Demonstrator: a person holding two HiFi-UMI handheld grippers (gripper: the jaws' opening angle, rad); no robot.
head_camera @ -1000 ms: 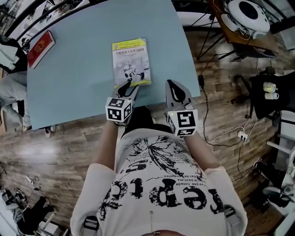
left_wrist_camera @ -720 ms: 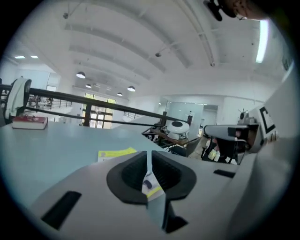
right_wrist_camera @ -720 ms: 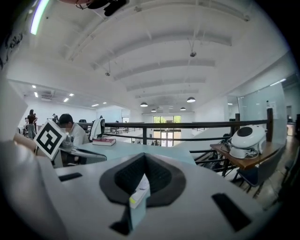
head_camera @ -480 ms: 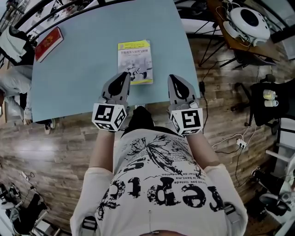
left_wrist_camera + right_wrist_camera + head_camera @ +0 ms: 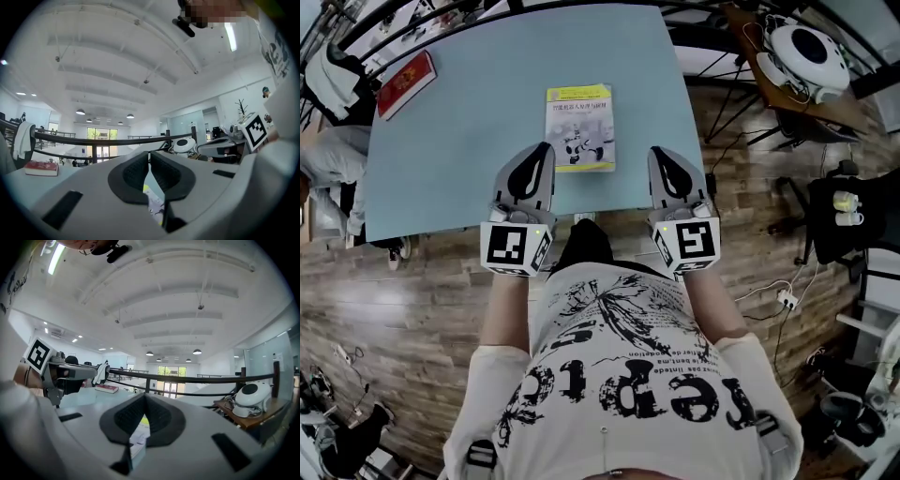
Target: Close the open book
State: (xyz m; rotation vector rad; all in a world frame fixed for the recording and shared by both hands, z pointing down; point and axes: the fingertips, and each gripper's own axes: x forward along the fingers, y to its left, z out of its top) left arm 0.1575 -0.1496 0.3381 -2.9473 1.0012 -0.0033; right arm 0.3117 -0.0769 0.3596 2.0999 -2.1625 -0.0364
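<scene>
The book (image 5: pixel 579 127) lies shut and flat, yellow-and-white cover up, on the light-blue table (image 5: pixel 469 122). It sits close to the table's near edge and right of centre, with its whole cover in view from the head view.

The left gripper (image 5: pixel 544 150) is held level just to the book's left, with its tip beside the book's lower corner and apart from it. Its jaws are pressed together and hold nothing; in the left gripper view (image 5: pixel 149 157) a strip of the book (image 5: pixel 154 201) shows below through the slit behind the pads. The right gripper (image 5: pixel 662 153) is held level to the book's right, over the table's near edge and farther from the book. Its jaws also meet at the tips and are empty (image 5: pixel 144 399).

A red book (image 5: pixel 406 83) lies at the table's far left corner, well apart. A seated person (image 5: pixel 323 159) is at the table's left edge. A black railing (image 5: pixel 93 140) runs beyond the table. A white round device (image 5: pixel 806 42) rests on a wooden stand at the far right, above the wooden floor (image 5: pixel 412 300).
</scene>
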